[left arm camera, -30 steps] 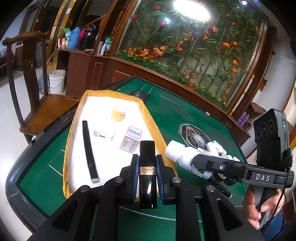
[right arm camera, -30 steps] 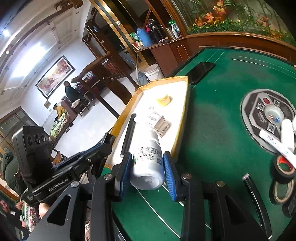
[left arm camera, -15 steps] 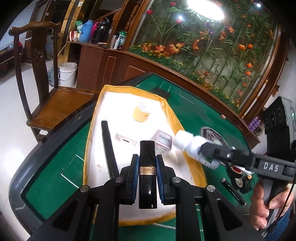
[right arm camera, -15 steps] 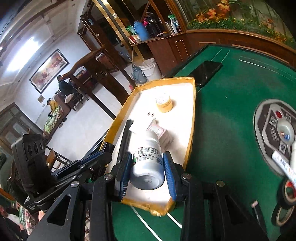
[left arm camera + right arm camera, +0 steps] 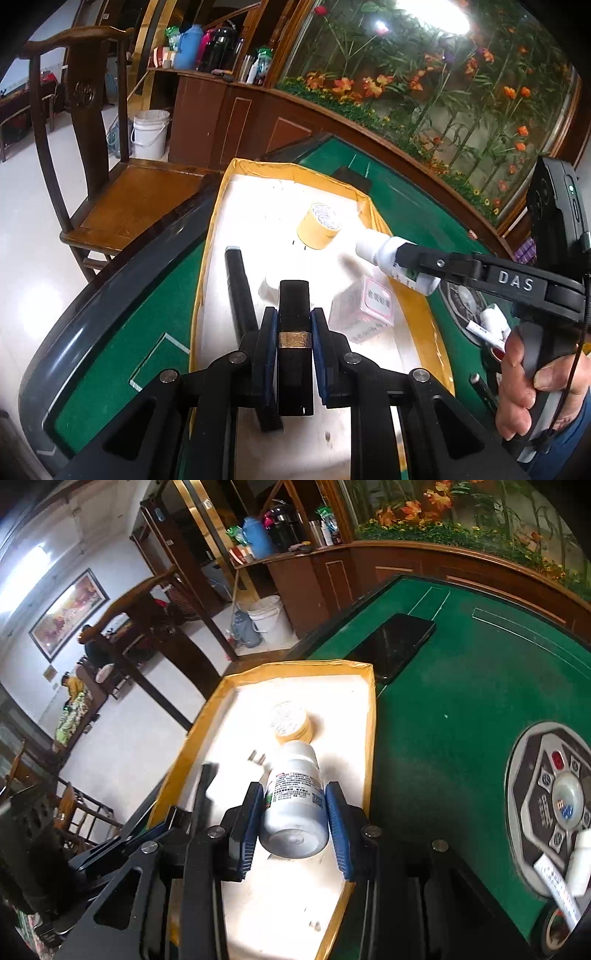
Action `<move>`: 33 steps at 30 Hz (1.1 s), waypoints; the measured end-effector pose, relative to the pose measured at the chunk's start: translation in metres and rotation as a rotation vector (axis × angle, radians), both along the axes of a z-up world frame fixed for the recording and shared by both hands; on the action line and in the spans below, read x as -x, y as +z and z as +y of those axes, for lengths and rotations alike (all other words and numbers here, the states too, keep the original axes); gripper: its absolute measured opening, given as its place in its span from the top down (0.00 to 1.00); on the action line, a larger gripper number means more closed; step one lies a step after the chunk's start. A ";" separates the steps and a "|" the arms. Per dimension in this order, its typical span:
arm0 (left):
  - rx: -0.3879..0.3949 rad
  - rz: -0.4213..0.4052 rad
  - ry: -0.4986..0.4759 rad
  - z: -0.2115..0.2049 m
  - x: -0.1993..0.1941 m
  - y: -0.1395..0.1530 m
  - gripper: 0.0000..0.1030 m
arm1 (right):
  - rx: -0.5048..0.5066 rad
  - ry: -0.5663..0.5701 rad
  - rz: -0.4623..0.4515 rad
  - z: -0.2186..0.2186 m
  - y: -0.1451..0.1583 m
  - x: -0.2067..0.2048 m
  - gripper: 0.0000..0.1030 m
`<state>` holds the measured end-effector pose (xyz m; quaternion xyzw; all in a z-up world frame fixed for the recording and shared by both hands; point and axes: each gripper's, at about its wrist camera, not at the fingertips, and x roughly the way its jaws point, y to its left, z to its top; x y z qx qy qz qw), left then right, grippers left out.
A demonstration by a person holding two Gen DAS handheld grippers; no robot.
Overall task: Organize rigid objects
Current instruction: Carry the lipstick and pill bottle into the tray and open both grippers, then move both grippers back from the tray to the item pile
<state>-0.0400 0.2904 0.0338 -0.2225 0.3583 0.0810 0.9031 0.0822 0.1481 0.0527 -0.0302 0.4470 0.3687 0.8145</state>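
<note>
Right hand-held gripper [image 5: 293, 808] pinches the white bottle [image 5: 295, 797] above the tray [image 5: 364, 738], cap pointing away toward the yellow tape roll [image 5: 291, 722].

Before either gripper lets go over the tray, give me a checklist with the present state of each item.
1. Left gripper shut on the black case: ok, pads clamp both sides.
2. Right gripper shut on the white bottle: ok, pads press its sides.
3. Both loads over the tray, not the green table: ok.
4. Free floor below the black case: not ok; a white box lies right ahead of it.
5. Free floor below the bottle: cannot tell; the yellow tape roll lies just past its cap.
6. Height of loads above the tray floor: cannot tell.
</note>
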 end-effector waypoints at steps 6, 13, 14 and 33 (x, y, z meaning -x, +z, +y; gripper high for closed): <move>-0.008 0.011 -0.006 0.010 -0.040 0.010 0.83 | 0.023 -0.050 0.019 0.017 -0.005 -0.031 0.67; -0.003 0.082 0.040 0.034 -0.083 -0.004 0.83 | 0.074 -0.079 -0.024 0.039 -0.009 -0.051 0.67; -0.003 0.099 0.043 0.036 -0.087 -0.007 0.83 | 0.082 -0.081 -0.023 0.042 -0.012 -0.051 0.67; 0.003 0.082 0.066 0.027 -0.072 0.008 0.52 | 0.031 -0.026 0.015 0.021 -0.005 -0.029 0.67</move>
